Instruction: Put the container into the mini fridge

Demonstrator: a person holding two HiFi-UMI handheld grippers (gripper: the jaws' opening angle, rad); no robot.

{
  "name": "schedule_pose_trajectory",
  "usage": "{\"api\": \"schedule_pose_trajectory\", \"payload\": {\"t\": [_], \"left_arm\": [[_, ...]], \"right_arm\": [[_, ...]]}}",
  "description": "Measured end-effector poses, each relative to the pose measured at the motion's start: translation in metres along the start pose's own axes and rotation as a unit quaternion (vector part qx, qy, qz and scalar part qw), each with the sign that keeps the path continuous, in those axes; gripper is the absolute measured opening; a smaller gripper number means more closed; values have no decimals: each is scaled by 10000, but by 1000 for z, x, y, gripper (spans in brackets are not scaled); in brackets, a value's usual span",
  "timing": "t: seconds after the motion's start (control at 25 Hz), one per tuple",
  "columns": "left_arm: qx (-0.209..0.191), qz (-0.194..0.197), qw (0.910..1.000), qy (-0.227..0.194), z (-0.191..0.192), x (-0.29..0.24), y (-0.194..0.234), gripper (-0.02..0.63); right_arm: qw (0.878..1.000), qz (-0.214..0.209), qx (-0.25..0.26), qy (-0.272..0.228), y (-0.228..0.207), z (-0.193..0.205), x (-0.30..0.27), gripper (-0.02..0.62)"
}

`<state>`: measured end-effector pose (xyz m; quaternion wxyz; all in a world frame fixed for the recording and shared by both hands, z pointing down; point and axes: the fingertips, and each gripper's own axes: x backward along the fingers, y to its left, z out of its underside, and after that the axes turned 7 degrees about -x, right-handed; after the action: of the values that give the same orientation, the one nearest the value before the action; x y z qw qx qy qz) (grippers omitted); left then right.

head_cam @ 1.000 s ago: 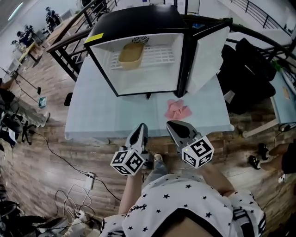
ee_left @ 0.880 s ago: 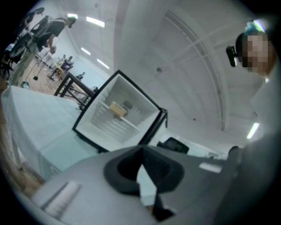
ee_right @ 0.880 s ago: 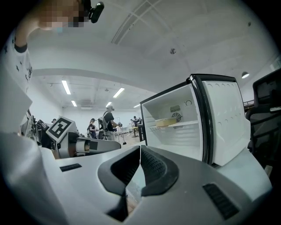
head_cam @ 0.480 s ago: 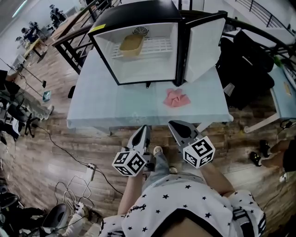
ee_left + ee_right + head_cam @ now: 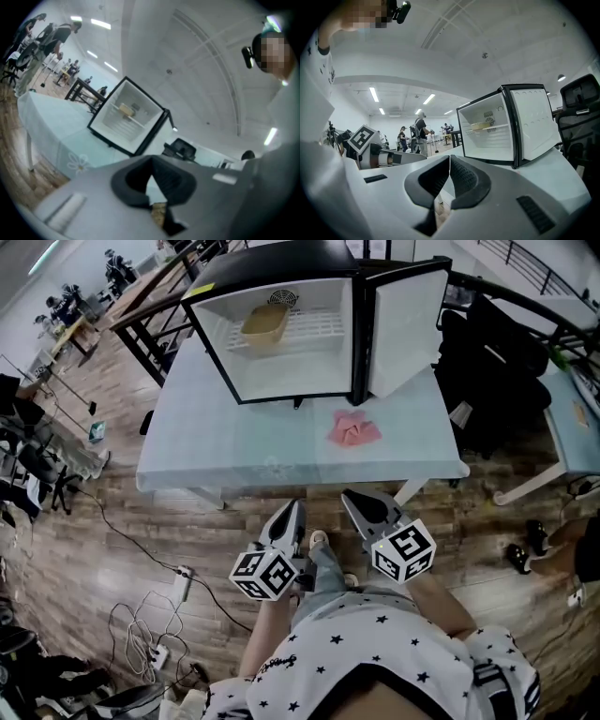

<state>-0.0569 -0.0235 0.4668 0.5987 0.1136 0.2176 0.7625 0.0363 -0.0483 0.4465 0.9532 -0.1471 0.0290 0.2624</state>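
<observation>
The black mini fridge [image 5: 281, 259] stands at the far side of the pale blue table [image 5: 234, 451] with its door [image 5: 405, 329] swung open to the right. A tan container [image 5: 265, 326] rests on the fridge's wire shelf [image 5: 314, 329], also seen as the tan container [image 5: 482, 125] in the right gripper view and the tan container [image 5: 125, 109] in the left one. My left gripper [image 5: 289, 512] and right gripper [image 5: 353, 499] are both shut and empty, held close to my body, well short of the table's near edge.
A crumpled pink cloth [image 5: 352, 429] lies on the table in front of the open door. A dark chair and bags [image 5: 487, 362] sit right of the table. Cables and a power strip [image 5: 155, 624] lie on the wooden floor at left. People stand in the background [image 5: 412, 133].
Both grippers and the view have drawn back from the table; the fridge now sits farther away and higher in the head view. The jaws stayed shut.
</observation>
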Motion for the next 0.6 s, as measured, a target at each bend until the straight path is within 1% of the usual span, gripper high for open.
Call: {"api": "schedule_pose_trajectory", "payload": {"t": [0.32, 0.6], "left_arm": [[40, -2, 10000, -18, 5, 6, -8, 5], [21, 25, 10000, -71, 3, 4, -12, 5]], "right_arm": [[10000, -4, 62, -36, 4, -2, 9, 21], [9995, -99, 283, 36, 11, 0, 12, 20]]}}
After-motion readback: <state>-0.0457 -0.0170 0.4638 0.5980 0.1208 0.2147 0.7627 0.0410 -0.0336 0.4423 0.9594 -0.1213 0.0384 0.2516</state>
